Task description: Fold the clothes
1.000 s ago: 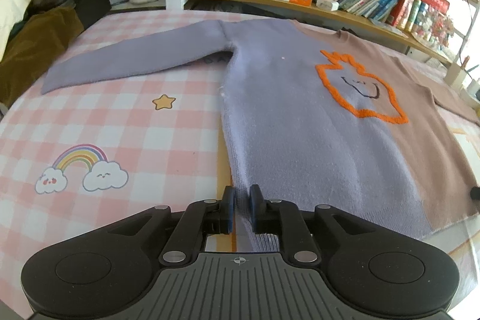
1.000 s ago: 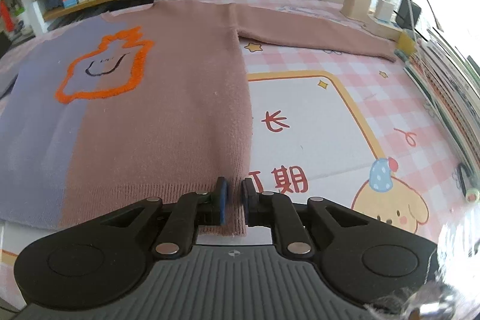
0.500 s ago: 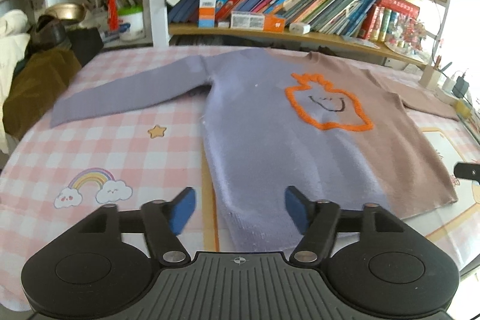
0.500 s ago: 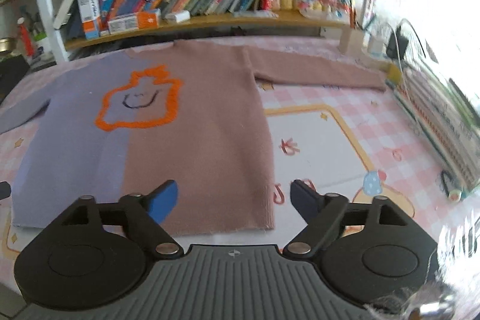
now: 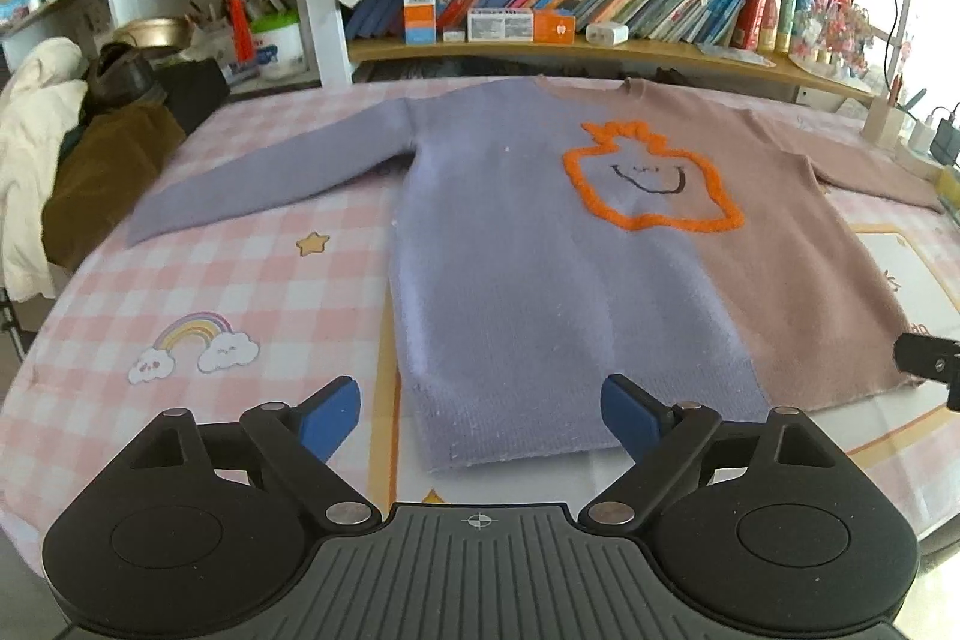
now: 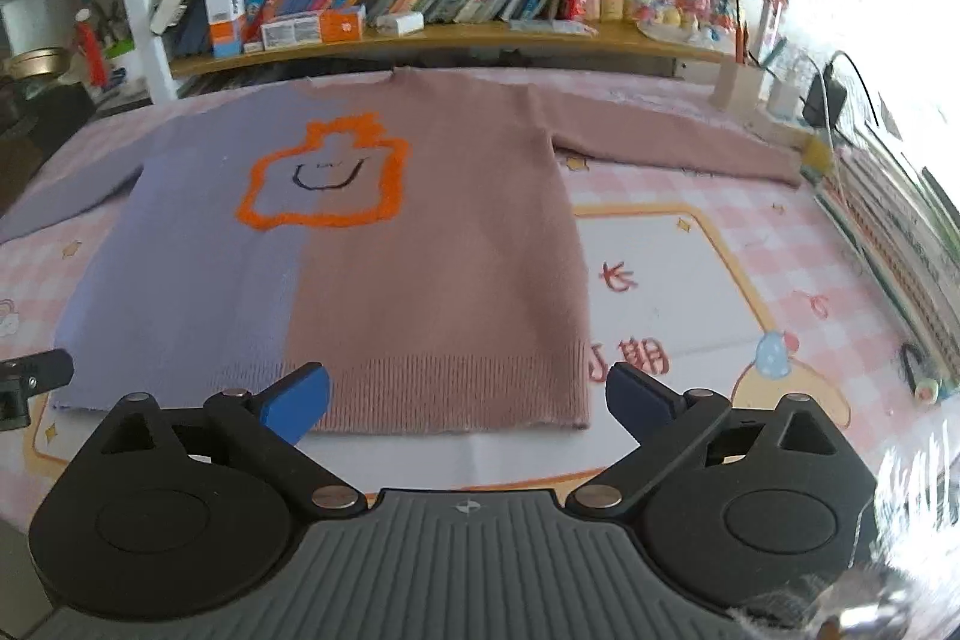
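Across tabletop [image 5: 252, 280], two-tone sweater [image 5: 540, 280] lies flat, sleeves spread, nothing folded yet. Left gripper [image 5: 480, 415], right gripper [image 6: 468, 403] both opening wide, empty, over near-edge hem.

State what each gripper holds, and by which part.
Nothing. The left gripper and right gripper are opening, clear of the sweater lying flat.

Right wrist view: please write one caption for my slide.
Opening right gripper above flat purple-and-pink knitted sweater on pink checked tablecloth.

Opening right claw [image 6: 468, 403] over flat sweater [image 6: 420, 250]
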The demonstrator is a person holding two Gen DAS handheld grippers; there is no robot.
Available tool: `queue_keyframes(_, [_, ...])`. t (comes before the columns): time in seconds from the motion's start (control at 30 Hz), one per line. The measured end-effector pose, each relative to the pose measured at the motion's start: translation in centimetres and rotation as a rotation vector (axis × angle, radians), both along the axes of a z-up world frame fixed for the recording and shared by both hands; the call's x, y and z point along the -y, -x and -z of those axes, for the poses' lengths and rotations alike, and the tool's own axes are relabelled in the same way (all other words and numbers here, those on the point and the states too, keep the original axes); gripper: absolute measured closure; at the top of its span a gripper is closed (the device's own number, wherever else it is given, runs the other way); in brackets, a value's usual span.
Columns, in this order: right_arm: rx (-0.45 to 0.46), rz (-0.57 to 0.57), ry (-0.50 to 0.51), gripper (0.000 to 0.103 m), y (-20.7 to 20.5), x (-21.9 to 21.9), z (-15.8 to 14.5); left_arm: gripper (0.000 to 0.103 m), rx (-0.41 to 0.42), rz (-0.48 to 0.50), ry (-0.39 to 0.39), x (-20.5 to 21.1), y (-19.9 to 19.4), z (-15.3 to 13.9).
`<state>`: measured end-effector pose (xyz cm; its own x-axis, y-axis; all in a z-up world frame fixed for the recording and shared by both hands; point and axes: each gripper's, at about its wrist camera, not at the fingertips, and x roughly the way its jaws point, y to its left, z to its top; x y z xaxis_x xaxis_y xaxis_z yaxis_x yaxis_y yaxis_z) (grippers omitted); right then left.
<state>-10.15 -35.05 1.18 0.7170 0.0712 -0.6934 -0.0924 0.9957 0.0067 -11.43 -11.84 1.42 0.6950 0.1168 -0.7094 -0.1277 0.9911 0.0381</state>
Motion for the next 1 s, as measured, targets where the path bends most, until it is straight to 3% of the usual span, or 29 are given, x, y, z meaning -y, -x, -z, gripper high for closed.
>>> queue_keyframes(0.1, [0.029,0.005,0.013,0.001,0.4,0.7,-0.2,0.013,0.002,0.003,-0.017,1.0,0.4,-0.2])
queue_keyframes(1.0, [0.016,-0.046,-0.004,0.001,1.0,4.0,0.5,0.012,-0.007,-0.016,-0.068,5.4,2.2,-0.6])
